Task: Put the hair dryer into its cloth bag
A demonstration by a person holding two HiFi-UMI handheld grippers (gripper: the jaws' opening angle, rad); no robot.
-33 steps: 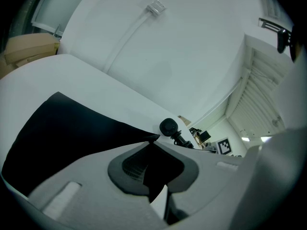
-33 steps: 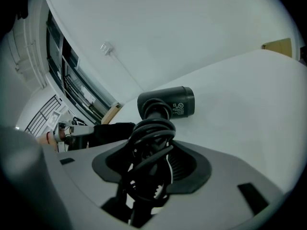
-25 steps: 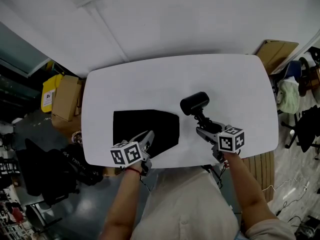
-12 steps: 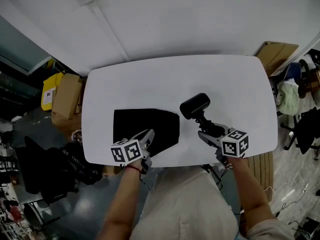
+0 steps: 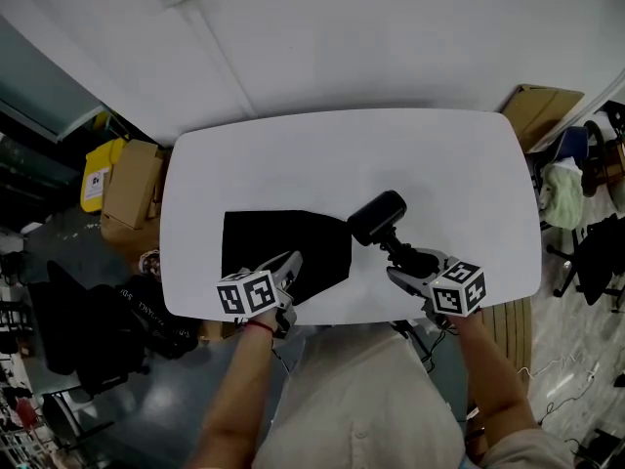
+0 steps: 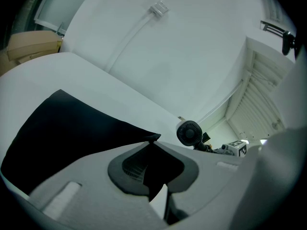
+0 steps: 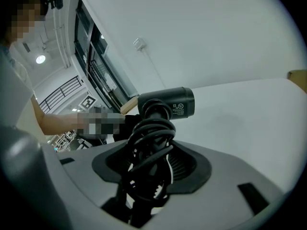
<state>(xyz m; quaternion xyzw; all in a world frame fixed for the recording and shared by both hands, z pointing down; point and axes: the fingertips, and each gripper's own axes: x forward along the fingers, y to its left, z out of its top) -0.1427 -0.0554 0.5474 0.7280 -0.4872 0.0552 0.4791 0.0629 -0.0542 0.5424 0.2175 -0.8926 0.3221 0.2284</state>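
A flat black cloth bag (image 5: 278, 246) lies on the white table (image 5: 352, 154), left of the middle near the front edge. My left gripper (image 5: 290, 267) is shut on the bag's near right corner (image 6: 152, 139). My right gripper (image 5: 402, 265) is shut on the handle and coiled cord (image 7: 148, 138) of a black hair dryer (image 5: 377, 217). The dryer's barrel (image 7: 168, 102) hangs just right of the bag's right edge, slightly above the table. The dryer (image 6: 190, 133) also shows in the left gripper view, its round end facing the camera.
Cardboard boxes (image 5: 129, 189) and a yellow container (image 5: 95, 179) stand off the table's left end. Another box (image 5: 542, 106) and chairs (image 5: 596, 242) are to the right. A white wall with a cable duct (image 5: 220, 52) runs behind the table.
My right gripper has carried the hair dryer a little left toward the bag's right edge and rolled it. The left gripper and the bag have stayed put.
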